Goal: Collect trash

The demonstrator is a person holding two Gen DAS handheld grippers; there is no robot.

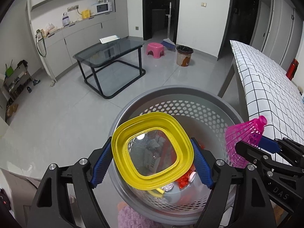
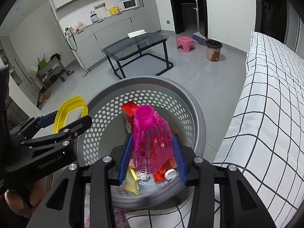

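Hanging over the bin, the left claw is bracketing the stiff, light yellow lid by its rim, while the right claw is standing apart around the springy pink shuttlecock, best taken at its skirt.

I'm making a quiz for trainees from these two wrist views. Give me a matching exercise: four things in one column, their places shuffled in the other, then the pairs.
Things:
1. yellow lid
2. pink shuttlecock
3. red box
4. pink stool

Places:
A. on the floor beside the broom
B. between the left gripper's fingers
C. inside the grey basket
D. between the right gripper's fingers

Pairs: 1-B, 2-D, 3-C, 4-A
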